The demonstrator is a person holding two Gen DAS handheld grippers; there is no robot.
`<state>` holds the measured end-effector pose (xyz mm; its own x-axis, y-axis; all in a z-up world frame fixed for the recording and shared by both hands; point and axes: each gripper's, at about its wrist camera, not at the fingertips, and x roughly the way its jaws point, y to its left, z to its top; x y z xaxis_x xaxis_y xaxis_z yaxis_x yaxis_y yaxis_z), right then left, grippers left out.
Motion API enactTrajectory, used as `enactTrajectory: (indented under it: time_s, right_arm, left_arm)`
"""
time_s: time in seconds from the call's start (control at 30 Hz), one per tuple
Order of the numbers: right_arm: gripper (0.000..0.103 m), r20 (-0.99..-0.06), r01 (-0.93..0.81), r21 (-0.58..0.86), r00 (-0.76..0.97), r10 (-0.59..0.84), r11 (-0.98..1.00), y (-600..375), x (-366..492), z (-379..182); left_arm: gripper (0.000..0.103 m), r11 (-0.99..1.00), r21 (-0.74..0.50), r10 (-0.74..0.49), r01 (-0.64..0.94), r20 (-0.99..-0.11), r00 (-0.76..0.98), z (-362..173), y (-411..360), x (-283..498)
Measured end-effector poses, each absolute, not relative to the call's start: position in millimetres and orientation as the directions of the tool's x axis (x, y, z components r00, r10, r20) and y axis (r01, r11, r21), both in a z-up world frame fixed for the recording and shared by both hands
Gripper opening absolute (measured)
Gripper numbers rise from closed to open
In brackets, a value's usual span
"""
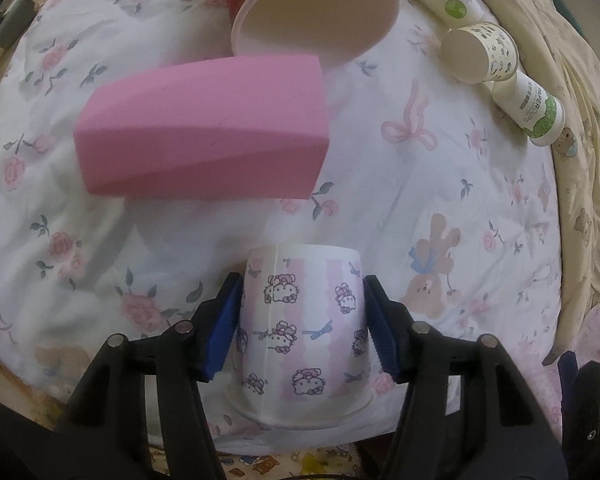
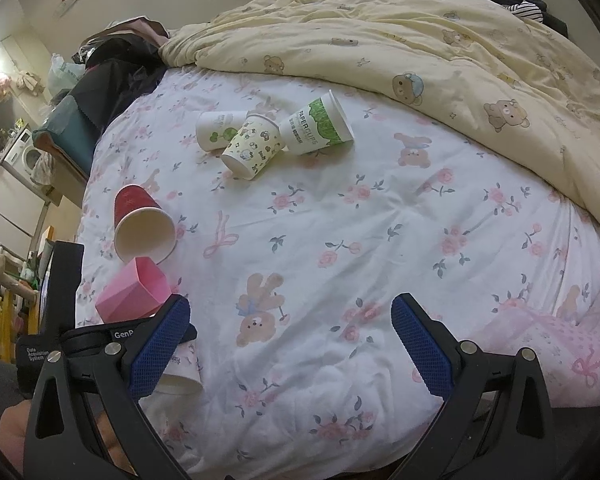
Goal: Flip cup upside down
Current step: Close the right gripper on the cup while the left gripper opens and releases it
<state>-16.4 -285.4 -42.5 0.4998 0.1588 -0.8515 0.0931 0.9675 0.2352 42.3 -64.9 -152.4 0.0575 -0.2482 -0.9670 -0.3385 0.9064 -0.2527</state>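
Already inverted, rim down on bedsheet (image 1: 380, 184): Hello Kitty cup (image 1: 302, 332) clamped in left gripper (image 1: 300, 328), release pending; right gripper (image 2: 290, 344) open, empty.

On the bed (image 2: 380, 240), a cup (image 1: 300, 340) stands rim down between the pads of the left hand-held gripper (image 1: 302, 328). Beyond it lies a box (image 1: 204, 136) on its side, and behind that a second cup (image 1: 316, 12) on its side. Three more cups (image 2: 276, 136) lie clustered farther right, near the quilt (image 2: 440, 60).
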Motion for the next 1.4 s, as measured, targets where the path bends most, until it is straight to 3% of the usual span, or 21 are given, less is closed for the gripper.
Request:
enactTrajectory:
  time_s: [0.07,0.13,0.27,0.73,1.07,1.4]
  right_arm:
    - [0.103,-0.852,0.092,0.234,0.499,0.158,0.968,-285,-16,-43]
    - [0.103,-0.853,0.090,0.231,0.498,0.157,0.969,-284,-16,-43]
    - [0.103,-0.852,0.084,0.226,0.500,0.155,0.971,-281,-14,-42]
    - [0.103,-0.847,0.076,0.221,0.508,0.153,0.972,-279,-15,-39]
    - [0.103,-0.844,0.081,0.239,0.510,0.166,0.968,-281,-18,-38]
    - [0.103,-0.851,0.071,0.229,0.499,0.164,0.971,-274,-16,-40]
  left_arm:
    - [0.059,0.914,-0.244,-0.241,-0.325,-0.969,0.051,-153,-67,44]
    - [0.079,0.921,-0.246,-0.241,-0.303,-0.969,0.055,-151,-69,44]
    - [0.096,0.938,-0.222,-0.209,-0.268,-0.975,0.077,-142,-76,44]
    - [0.096,0.967,-0.195,-0.158,-0.163,-0.964,0.215,-70,-64,37]
    - [0.096,0.995,-0.076,-0.051,-0.059,-0.938,0.343,-20,-42,32]
    - [0.096,0.994,-0.047,-0.001,-0.104,-0.914,0.406,-30,6,13]
